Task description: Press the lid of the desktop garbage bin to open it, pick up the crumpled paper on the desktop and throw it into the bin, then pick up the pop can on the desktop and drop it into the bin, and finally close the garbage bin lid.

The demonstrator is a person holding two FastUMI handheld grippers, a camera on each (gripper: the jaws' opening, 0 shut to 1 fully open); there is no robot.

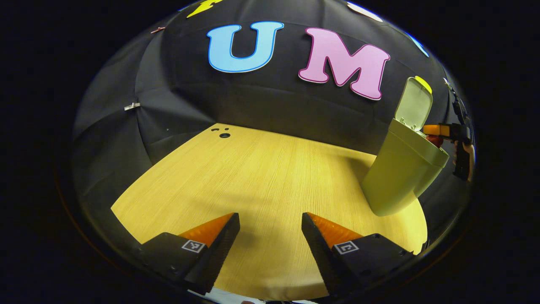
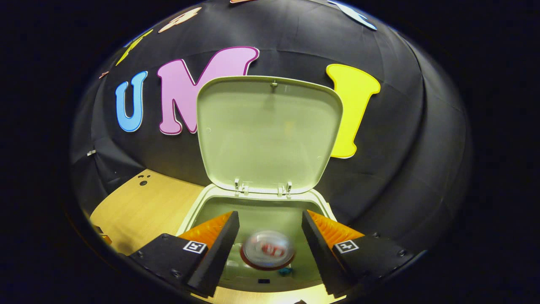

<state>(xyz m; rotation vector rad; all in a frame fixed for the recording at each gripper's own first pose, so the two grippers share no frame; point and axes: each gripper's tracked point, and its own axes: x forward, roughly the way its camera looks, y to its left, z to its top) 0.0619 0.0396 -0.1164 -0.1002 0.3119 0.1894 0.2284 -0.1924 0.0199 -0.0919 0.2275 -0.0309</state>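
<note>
The pale green bin (image 1: 400, 177) stands at the table's right side with its lid (image 1: 413, 103) raised. My right gripper (image 1: 432, 135) hovers over its mouth. In the right gripper view I look down into the bin past its rim (image 2: 198, 202), with the lid (image 2: 270, 135) upright behind. The red and silver pop can (image 2: 268, 250) is blurred inside the bin, below and between the fingers of my right gripper (image 2: 270, 215), which is open and not touching it. My left gripper (image 1: 270, 216) is open over the bare wooden table (image 1: 253, 177), holding nothing.
A few small dark holes (image 1: 224, 135) mark the table's far left corner. The black cloth wall rises close behind the table and the bin. Part of the tabletop (image 2: 143, 207) lies left of the bin in the right gripper view.
</note>
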